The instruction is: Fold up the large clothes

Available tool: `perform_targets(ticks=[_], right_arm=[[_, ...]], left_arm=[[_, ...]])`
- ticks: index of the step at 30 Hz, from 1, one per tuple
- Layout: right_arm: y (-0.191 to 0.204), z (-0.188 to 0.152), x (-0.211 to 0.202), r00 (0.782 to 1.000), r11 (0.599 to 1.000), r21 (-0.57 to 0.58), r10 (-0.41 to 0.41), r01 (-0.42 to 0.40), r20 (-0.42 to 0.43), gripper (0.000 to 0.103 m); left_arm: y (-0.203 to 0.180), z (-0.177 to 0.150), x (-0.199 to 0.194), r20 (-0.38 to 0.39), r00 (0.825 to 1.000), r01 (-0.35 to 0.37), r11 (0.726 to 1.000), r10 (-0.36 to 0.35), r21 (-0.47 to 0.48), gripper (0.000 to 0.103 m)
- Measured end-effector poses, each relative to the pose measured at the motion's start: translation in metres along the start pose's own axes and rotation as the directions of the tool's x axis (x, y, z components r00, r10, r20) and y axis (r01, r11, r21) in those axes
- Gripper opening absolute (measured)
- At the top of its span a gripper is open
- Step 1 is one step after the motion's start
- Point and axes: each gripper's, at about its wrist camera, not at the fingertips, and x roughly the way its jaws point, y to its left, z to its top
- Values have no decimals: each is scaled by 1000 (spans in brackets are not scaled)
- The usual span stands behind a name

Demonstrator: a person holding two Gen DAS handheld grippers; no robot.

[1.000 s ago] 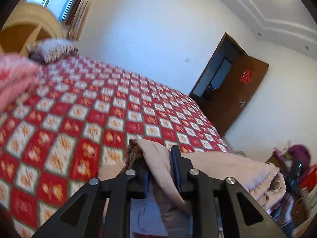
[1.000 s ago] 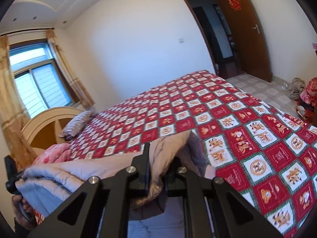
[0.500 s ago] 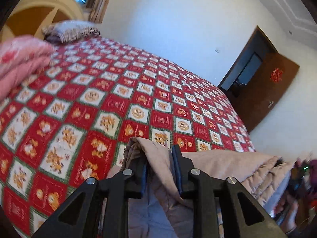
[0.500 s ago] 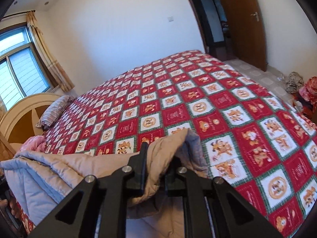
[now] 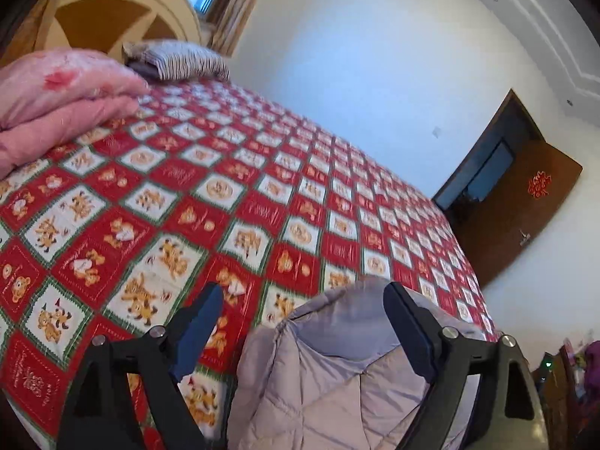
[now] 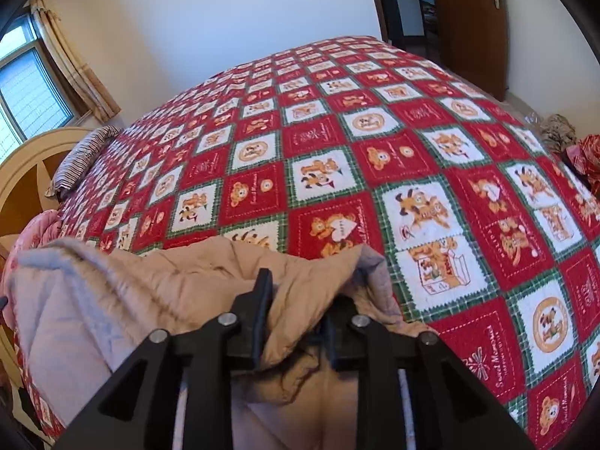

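A large quilted coat, beige outside with a pale grey lining, lies on the near edge of the bed. In the left wrist view the coat (image 5: 337, 386) rests between the wide-apart fingers of my left gripper (image 5: 303, 300), which is open and no longer holds it. In the right wrist view my right gripper (image 6: 298, 300) is shut on a bunched beige fold of the coat (image 6: 300, 277), and the grey lining (image 6: 63, 318) spreads to the left.
The bed has a red, white and green patchwork cover (image 6: 375, 142). A pink folded quilt (image 5: 56, 101) and a striped pillow (image 5: 180, 60) lie by the wooden headboard (image 5: 112, 22). An open brown door (image 5: 525, 202) is beyond the bed; clutter sits on the floor (image 6: 581, 150).
My left gripper has opened and let go of the coat, which dropped onto the bed. Both grippers have moved down toward the bed. The right gripper still pinches the coat.
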Motion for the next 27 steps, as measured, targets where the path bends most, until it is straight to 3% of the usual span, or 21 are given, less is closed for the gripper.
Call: perform_targets(ticks=[3,10,13,16,18,20,23,27], right_arm=[[6,7,-4,1000,1000,15,-1,0,15,36],[29,21,-22,997,999,16,37,-39,72,63],[28,28,-38,990,995,55,74,-82,122,74],[23,35,-59,974,994,95,32,-55,225,88],[25,37,-72,962,994,107,-6,-24,273,90],[43,34,-78,959,999,42,-4,-9,285,90],[87,10,-72,973,992,-128,49,-20,227,90],[137,-38,-35,990,944,-314,122,-96,64,90]], left_arm=[[-26,-12,17,-26,999,-30,998,31,61,88],[-74,-37,28,-27,999,-20,985,25,172,88],[-90,-46,36,-41,998,-27,973,38,231,88],[-96,-52,47,-53,996,-54,967,70,250,88],[-99,-57,53,-72,995,-49,970,68,240,88],[-104,-65,59,-92,993,-49,969,74,241,88],[-120,-82,64,-87,991,-66,951,97,303,88],[-140,-97,75,-61,988,-107,904,145,413,88]])
